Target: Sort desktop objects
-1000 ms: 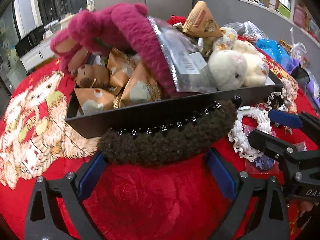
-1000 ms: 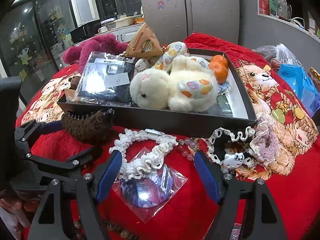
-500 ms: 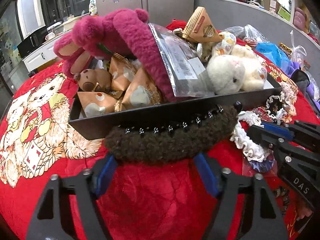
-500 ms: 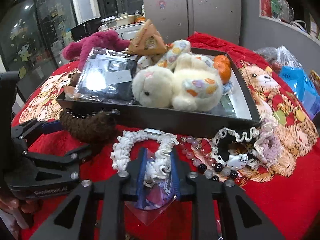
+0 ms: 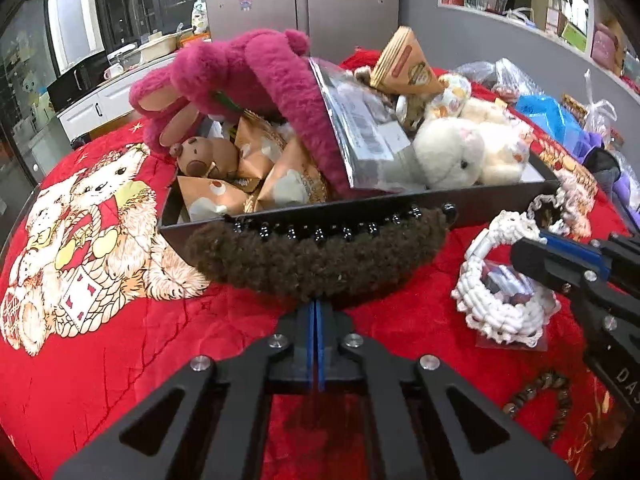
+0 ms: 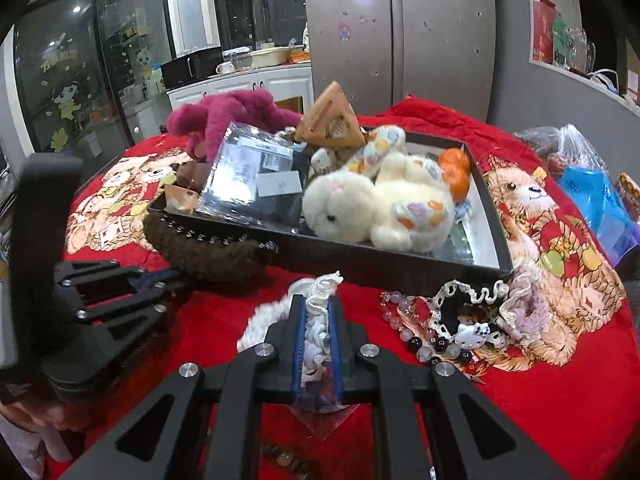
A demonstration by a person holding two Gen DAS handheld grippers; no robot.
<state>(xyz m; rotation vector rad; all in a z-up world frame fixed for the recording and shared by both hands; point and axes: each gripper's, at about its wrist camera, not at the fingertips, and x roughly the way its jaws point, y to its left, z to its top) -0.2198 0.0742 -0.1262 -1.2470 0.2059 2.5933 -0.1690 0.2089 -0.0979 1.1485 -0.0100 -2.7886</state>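
A brown fuzzy headband (image 5: 316, 256) with black beads lies against the front wall of the black tray (image 5: 496, 200). My left gripper (image 5: 316, 312) is shut on its near edge. My right gripper (image 6: 318, 320) is shut on a white lace scrunchie (image 6: 320, 308) together with a clear plastic packet (image 6: 320, 420) under it. In the left wrist view the scrunchie (image 5: 500, 312) and the right gripper's fingers (image 5: 560, 264) show at the right. The tray (image 6: 400, 256) is full of plush toys and snack packs.
A pink plush (image 5: 240, 76), white bunny (image 6: 376, 212), silver bag (image 6: 252, 172) and oranges (image 6: 456, 172) fill the tray. A black-lace scrunchie with a cat charm (image 6: 472, 316) and bead bracelets (image 6: 404, 320) lie right of my right gripper. Blue and clear bags (image 6: 592, 196) sit far right.
Both grippers have closed from wide open: the left onto the brown headband, the right onto the white scrunchie and packet. The views have risen slightly.
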